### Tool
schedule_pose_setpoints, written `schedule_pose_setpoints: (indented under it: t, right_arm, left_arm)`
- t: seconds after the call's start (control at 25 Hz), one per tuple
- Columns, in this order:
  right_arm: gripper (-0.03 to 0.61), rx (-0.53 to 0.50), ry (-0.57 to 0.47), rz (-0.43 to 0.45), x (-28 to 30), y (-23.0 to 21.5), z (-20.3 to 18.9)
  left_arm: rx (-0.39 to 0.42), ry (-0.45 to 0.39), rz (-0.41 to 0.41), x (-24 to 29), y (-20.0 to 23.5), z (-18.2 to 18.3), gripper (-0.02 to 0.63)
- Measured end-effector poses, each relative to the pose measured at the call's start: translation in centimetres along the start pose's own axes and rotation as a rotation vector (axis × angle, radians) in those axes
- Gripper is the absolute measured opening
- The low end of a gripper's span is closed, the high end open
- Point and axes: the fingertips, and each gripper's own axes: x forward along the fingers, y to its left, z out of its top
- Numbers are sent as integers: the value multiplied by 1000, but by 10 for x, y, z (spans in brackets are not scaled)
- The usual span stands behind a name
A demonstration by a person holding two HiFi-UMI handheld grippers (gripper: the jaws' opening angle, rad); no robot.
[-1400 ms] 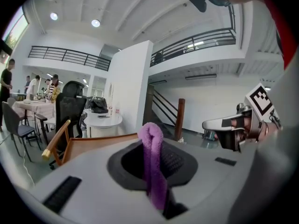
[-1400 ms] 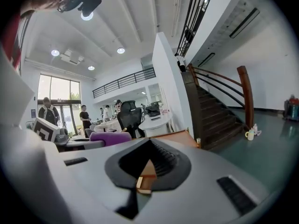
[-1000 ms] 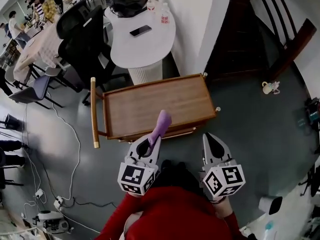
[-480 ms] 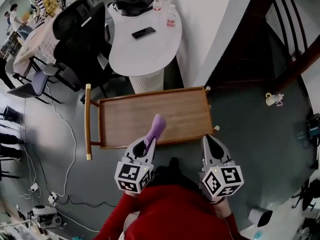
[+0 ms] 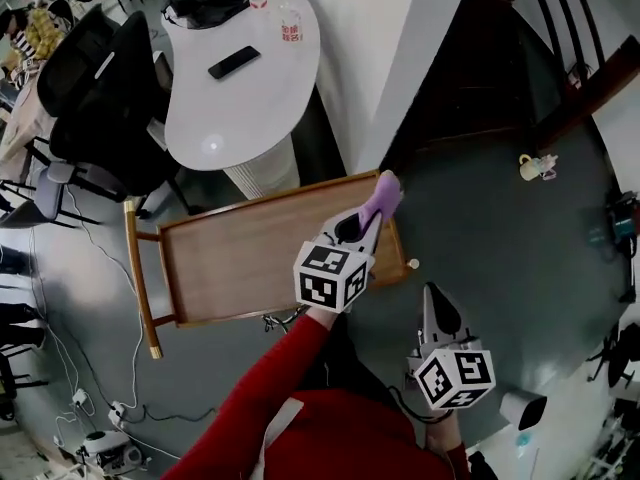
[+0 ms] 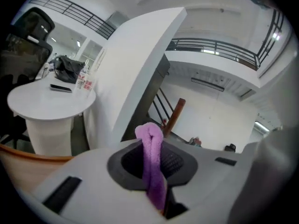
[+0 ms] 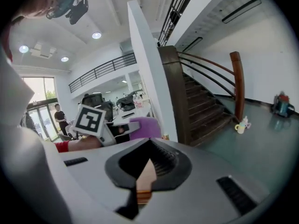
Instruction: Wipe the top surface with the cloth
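Between the jaws of your left gripper (image 6: 152, 141) the purple cloth (image 6: 150, 171) is pinched tight, its folded end standing out past the tips. Seen from the head view, that end hangs over the far right corner of the wooden cart top (image 5: 240, 263), just by the raised rim (image 5: 300, 189); whether it touches the wood cannot be told. To wipe well, lay the fold flat on the wood rather than dragging a jaw tip, hold the pinch firm, overlap your strokes and stay inside the rim. That corner suits a pass either starting or ending. Your right gripper (image 7: 147, 164), jaws drawn together on nothing, hangs near you over the floor (image 5: 500, 218), well apart from the cart.
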Motion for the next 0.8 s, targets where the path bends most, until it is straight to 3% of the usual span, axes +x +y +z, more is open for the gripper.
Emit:
schedule_pose_setpoints:
  t: [0.24,0.48,0.64,0.8]
  right_arm:
    - [3,79,28,-120,-22,-31,-12]
    - [3,88,84,-142,-10,-46,-16]
    - [3,53,145,-71,15,-43,-6]
    - [3,-7,202,60,53,-14,-1]
  left_arm:
    - [-7,103,-18,59,-13,-25,48]
    - [-43,181,28,82,14,-52,48]
    - [-61,221,173,83,70,-66,48]
    - [-101,216,358,16,154,-77,48]
